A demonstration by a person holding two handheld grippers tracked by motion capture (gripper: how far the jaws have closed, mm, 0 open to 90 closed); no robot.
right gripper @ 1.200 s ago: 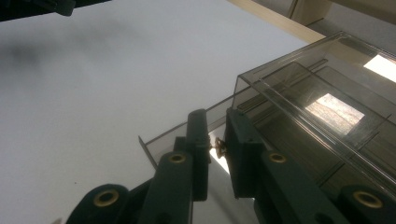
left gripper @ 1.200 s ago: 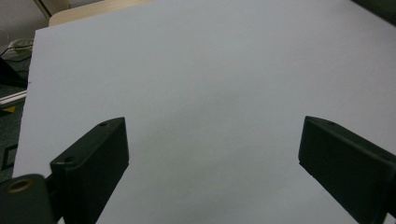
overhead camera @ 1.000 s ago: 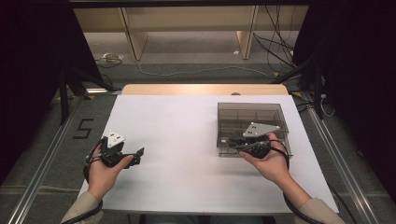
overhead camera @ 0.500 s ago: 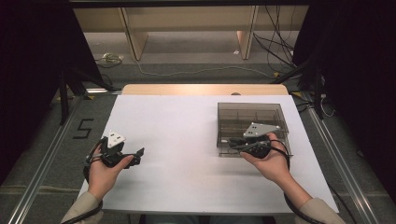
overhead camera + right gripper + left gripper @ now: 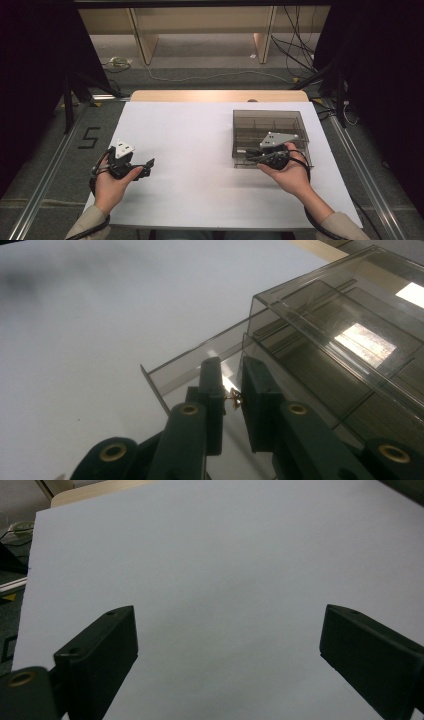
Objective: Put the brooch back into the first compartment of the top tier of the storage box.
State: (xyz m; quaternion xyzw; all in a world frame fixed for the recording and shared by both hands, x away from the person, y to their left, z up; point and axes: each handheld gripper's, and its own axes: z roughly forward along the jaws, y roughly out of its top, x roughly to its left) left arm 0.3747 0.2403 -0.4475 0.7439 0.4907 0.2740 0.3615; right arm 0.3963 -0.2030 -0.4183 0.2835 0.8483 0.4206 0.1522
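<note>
At eight o'clock on the white table (image 5: 200,150), the left gripper (image 5: 147,164) sits with jaws wide apart and bare. At three o'clock, the right gripper (image 5: 246,154) pinches a small brass piece (image 5: 233,399) between nearly closed jaws, over the pulled-out drawer (image 5: 195,367) at the smoky box (image 5: 270,120)'s near edge.

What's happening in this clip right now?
A person at a white table works on a smoky clear plastic organizer box. The right gripper has its fingers nearly closed on a tiny brass-coloured piece at the box's near wall. The left gripper rests open over bare tabletop, holding nothing.
</note>
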